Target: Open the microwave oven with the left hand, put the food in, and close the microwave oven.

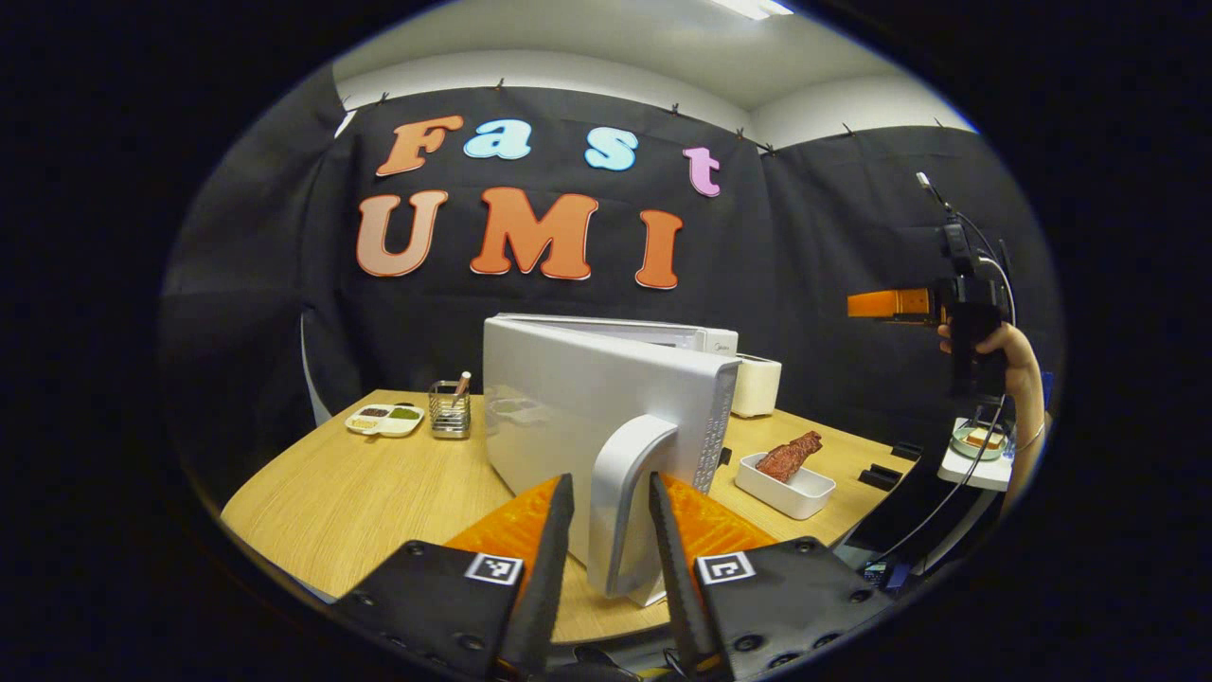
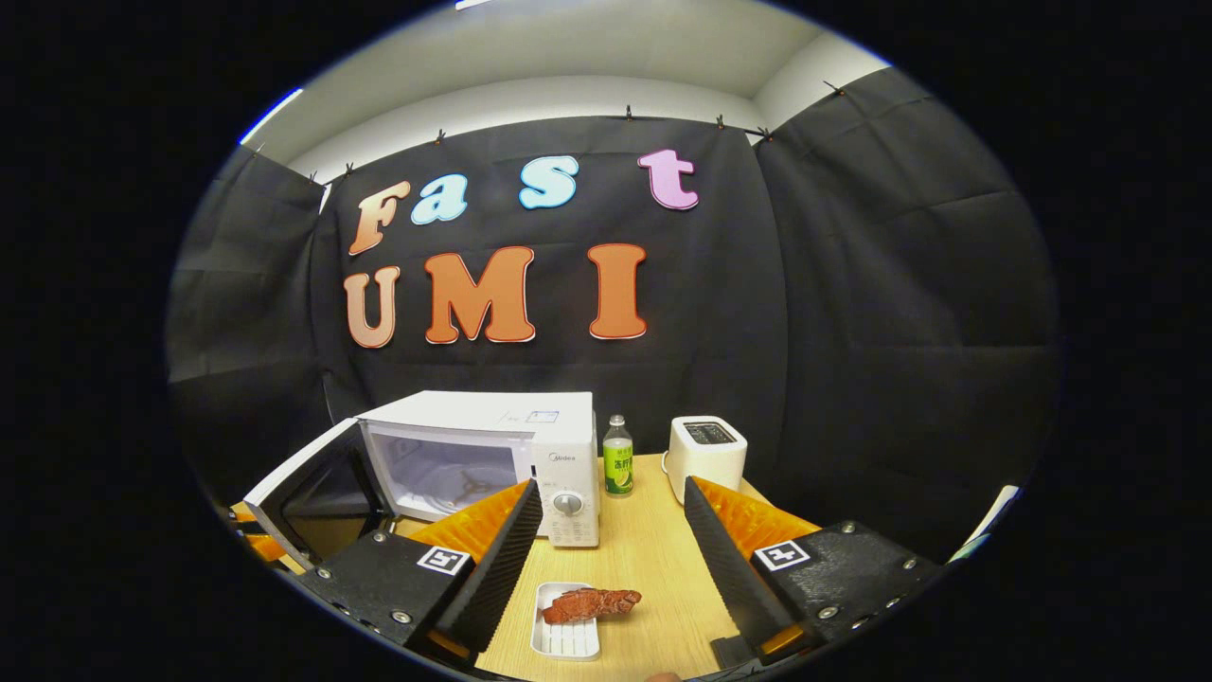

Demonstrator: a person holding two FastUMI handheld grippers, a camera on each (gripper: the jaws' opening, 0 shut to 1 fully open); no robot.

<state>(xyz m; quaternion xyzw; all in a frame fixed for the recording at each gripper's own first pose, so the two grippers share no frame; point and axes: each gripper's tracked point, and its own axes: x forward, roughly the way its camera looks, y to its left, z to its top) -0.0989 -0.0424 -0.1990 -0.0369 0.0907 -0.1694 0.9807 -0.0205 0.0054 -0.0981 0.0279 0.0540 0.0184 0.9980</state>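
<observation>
My left claw [image 1: 611,530] sits around the door handle [image 1: 625,502], one finger on each side. I cannot tell if both fingers press on it. The microwave oven [image 2: 492,455] stands on the counter [image 2: 653,559], and its door [image 1: 587,417] is swung wide open.

If I let the handle slip, the door could swing back and get in the way of the food. If I pull too hard, I think the whole oven could slide on the counter.

The food [image 2: 592,603] lies on a small white tray [image 2: 565,637] in front of the oven, low between the fingers of my right claw [image 2: 606,559]. That claw is spread wide and holds nothing. In the left gripper view, a hand [image 1: 1004,355] holds it up high, well above the counter. Coming down too fast could knock the tray or tip the food off.
</observation>
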